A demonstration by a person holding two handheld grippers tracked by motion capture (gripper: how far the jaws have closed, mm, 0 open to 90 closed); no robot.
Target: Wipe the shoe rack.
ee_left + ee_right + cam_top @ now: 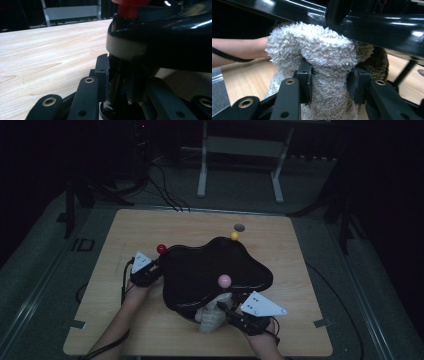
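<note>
- While standing on the desk (150, 335), black glossy stand (215, 267) with red (161, 249), yellow (234, 236) and pink (224, 280) knobs, near desk centre.
- Left gripper (120, 85) clenching a leg of the stand under the red knob.
- Right gripper (329, 82) squeezing a fluffy white cloth (317, 47), pressing it up against the stand's underside at the near edge.
- Risk, judged: pushing too hard with the cloth, tipping or sliding the stand; pile snagging on a leg; left grip slipping on the gloss.

Left gripper (150, 270): forearm entering from below, fingers (103, 75) clamped together. Right gripper (235, 312): near the body, fingers (304, 82) pinched inward.
</note>
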